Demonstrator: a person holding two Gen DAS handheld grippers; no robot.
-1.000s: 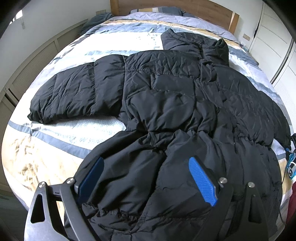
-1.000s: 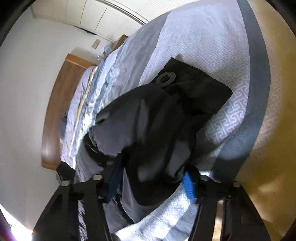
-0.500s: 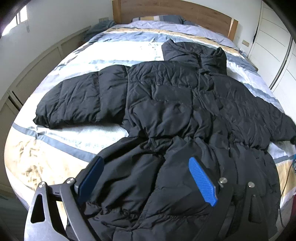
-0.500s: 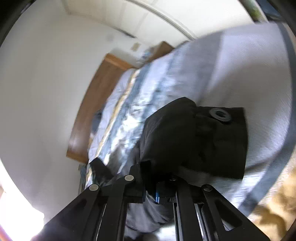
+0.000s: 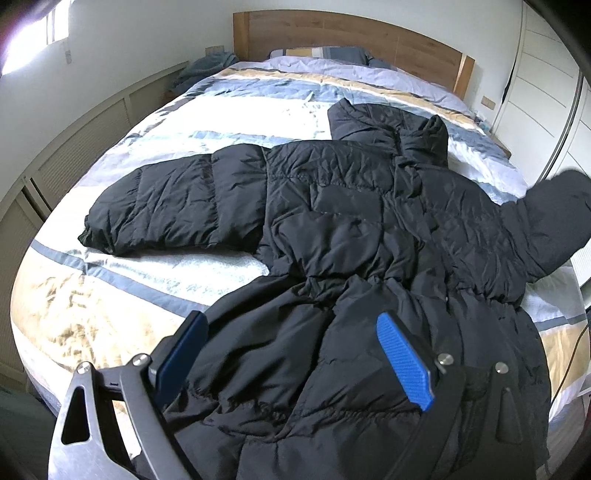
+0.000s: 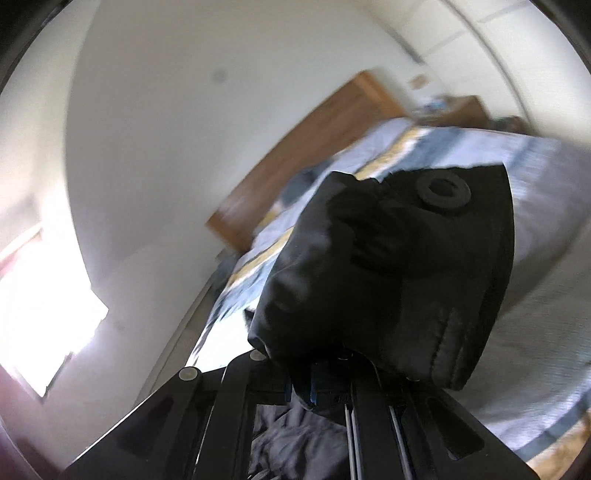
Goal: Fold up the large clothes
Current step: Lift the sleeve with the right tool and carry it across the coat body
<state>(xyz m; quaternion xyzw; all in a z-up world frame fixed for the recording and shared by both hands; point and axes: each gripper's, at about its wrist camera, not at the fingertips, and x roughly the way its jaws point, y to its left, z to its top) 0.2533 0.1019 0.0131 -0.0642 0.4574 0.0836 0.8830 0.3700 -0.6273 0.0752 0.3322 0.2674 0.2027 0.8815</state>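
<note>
A black puffer jacket (image 5: 343, 236) lies spread on the striped bed (image 5: 155, 288), hood toward the headboard, one sleeve (image 5: 173, 203) stretched flat to the left. My left gripper (image 5: 291, 354) hovers open over the jacket's lower hem, blue pads (image 5: 404, 362) wide apart with nothing pinched. My right gripper (image 6: 306, 389) is shut on the other sleeve's cuff (image 6: 399, 280), which hangs over the fingers with its round snap (image 6: 443, 192) showing. In the left wrist view that sleeve (image 5: 554, 218) is raised off the bed at the right.
A wooden headboard (image 5: 351, 35) and pillows stand at the far end. Panelled wall cabinets (image 5: 74, 155) run along the left, white wardrobe doors (image 5: 546, 74) along the right. A thin cable (image 5: 576, 350) trails at the bed's right edge.
My right gripper closed on the sleeve cuff and lifted it, rolling upward; the right sleeve rose off the bed. My left gripper drew back and up a little, still open.
</note>
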